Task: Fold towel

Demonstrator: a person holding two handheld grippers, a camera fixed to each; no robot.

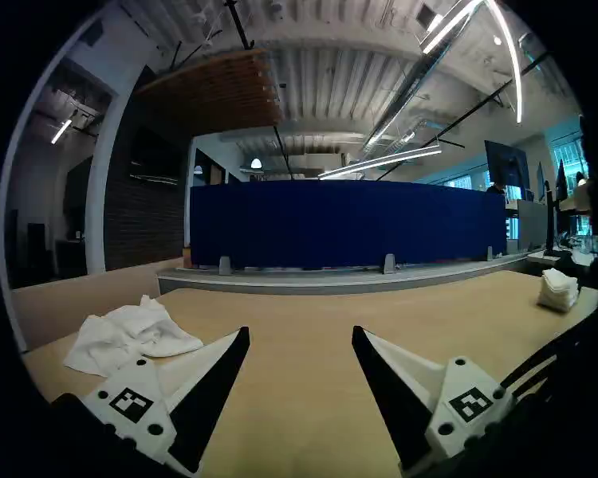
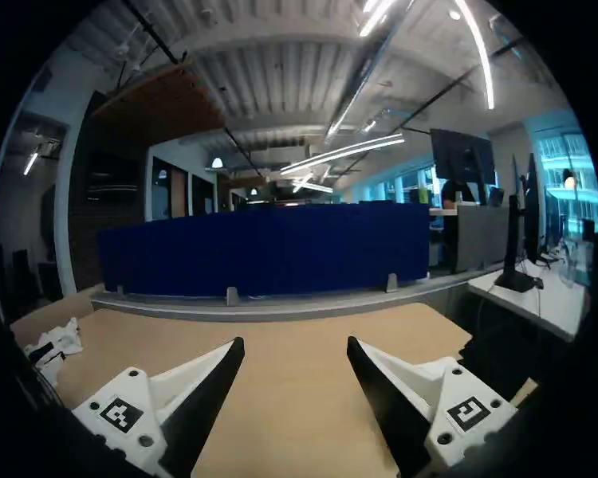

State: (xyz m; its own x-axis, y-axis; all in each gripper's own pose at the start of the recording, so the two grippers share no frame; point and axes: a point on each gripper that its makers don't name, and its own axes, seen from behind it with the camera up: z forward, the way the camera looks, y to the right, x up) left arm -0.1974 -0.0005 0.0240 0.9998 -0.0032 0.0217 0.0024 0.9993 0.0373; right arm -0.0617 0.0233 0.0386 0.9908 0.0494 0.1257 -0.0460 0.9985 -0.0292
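A crumpled white towel (image 1: 131,334) lies on the wooden table (image 1: 315,319) at the left, just beyond my left finger. My left gripper (image 1: 300,334) hovers low over the table, open, with nothing between its fingers. A small stack of folded white towels (image 1: 557,288) sits near the table's right edge. In the right gripper view my right gripper (image 2: 295,344) is also open and holds nothing over bare wood (image 2: 299,334). A bit of white crumpled cloth (image 2: 53,341) shows at the far left edge there.
A blue partition (image 1: 339,223) on a grey rail closes off the table's far side. To the right, beyond the table's edge, stands a desk (image 2: 538,299) with monitors (image 2: 461,159).
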